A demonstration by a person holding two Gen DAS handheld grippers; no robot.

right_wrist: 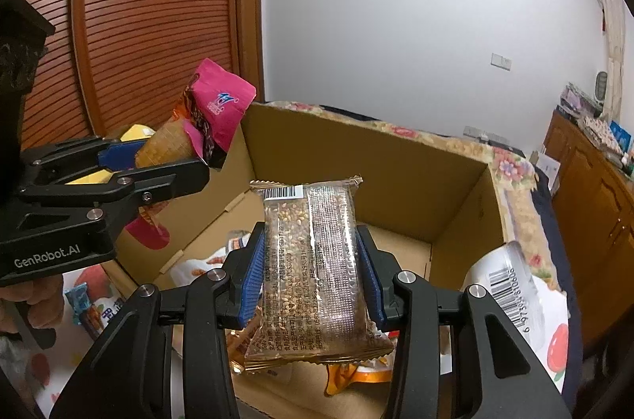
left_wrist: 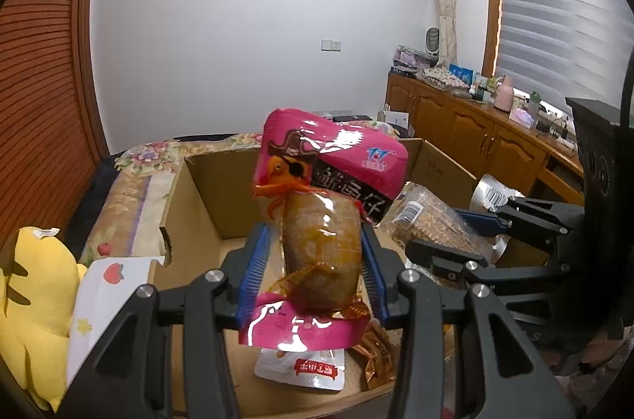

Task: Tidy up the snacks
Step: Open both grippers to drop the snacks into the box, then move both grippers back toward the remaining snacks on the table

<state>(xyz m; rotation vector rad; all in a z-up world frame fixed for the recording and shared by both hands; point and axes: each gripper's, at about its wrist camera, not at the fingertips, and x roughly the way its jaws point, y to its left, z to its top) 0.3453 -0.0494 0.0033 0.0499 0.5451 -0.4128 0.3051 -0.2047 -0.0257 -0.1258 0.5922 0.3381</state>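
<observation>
My left gripper (left_wrist: 315, 232) is shut on a pink snack packet (left_wrist: 329, 165) printed with a cartoon fish, and holds it upright over an open cardboard box (left_wrist: 222, 197). My right gripper (right_wrist: 310, 236) is shut on a clear packet of grain bar (right_wrist: 313, 260), also over the box (right_wrist: 356, 173). The two grippers hang side by side. In the left wrist view the right gripper (left_wrist: 455, 232) and its grain packet (left_wrist: 432, 220) appear at the right. In the right wrist view the left gripper (right_wrist: 174, 157) and the pink packet (right_wrist: 222, 102) are at the left.
Several snack packets (left_wrist: 305, 371) lie on the box floor. A silvery bag (right_wrist: 511, 284) leans at the box's right side. A yellow plush toy (left_wrist: 35, 300) sits left of the box on a floral bedcover (left_wrist: 130, 189). Wooden cabinets (left_wrist: 475, 133) line the far right wall.
</observation>
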